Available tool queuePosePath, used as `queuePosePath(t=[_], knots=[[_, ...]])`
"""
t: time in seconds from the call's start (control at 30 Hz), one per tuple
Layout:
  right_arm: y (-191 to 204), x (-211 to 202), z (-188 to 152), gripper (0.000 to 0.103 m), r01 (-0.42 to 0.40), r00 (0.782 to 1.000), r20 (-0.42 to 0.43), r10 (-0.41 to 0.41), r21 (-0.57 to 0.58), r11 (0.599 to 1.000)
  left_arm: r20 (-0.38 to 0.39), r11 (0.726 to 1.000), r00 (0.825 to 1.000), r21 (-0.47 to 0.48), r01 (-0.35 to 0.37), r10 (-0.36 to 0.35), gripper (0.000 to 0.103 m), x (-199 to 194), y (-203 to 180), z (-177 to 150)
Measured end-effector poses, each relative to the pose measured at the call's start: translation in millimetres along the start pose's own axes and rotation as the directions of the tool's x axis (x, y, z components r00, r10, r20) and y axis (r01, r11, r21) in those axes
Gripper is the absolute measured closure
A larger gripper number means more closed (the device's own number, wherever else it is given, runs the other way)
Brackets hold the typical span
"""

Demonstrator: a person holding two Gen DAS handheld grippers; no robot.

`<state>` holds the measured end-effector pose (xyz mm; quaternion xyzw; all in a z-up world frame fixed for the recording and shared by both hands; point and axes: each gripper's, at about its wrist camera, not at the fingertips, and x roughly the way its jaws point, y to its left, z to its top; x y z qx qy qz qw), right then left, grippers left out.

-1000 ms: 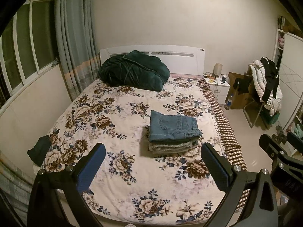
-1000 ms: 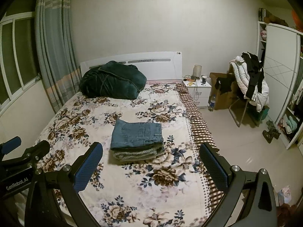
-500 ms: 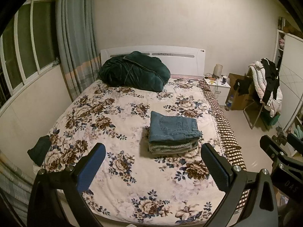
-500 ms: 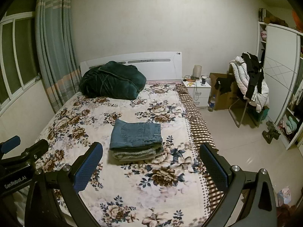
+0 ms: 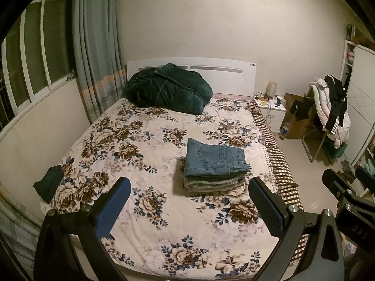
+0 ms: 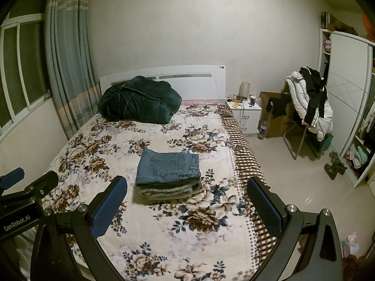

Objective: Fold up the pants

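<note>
Reading "GenRobot.AI" in white on the left tool (image 6: 14,180) at the right view's edge; "DAS" faintly on the right tool (image 5: 351,178) in the left view, further letters cut off. Both tools spread wide, pinching nothing, held above the near end of the bed (image 5: 145,140), apart from the cloth. Folded blue pants (image 5: 214,160) (image 6: 168,167) lying atop a grey folded garment (image 6: 164,190) mid-bed, toward the checked edge. Dark green bundle (image 5: 167,89) against headboard. Small nightstand (image 6: 245,111) items too small to identify.

Nightstand (image 6: 243,111) clutter too small, wardrobe (image 6: 349,107) cut off
</note>
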<state>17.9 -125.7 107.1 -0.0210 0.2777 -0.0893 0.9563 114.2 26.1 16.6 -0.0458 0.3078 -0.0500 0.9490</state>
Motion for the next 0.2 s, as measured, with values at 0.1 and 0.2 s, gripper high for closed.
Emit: queuePosePath(t=[0.1, 0.2], knots=[[-2.1, 0.5, 0.7, 0.000, -0.003, 1.000, -0.007, 0.003, -0.002, 1.000, 0.002, 1.000, 1.000, -0.001, 0.001, -0.001, 0.000, -0.7, -0.7, 0.0], [-5.8, 1.7, 2.5, 0.000, -0.007, 1.000, -0.012, 0.007, -0.006, 1.000, 0.006, 1.000, 1.000, -0.003, 0.003, -0.003, 0.000, -0.7, -1.1, 1.9]])
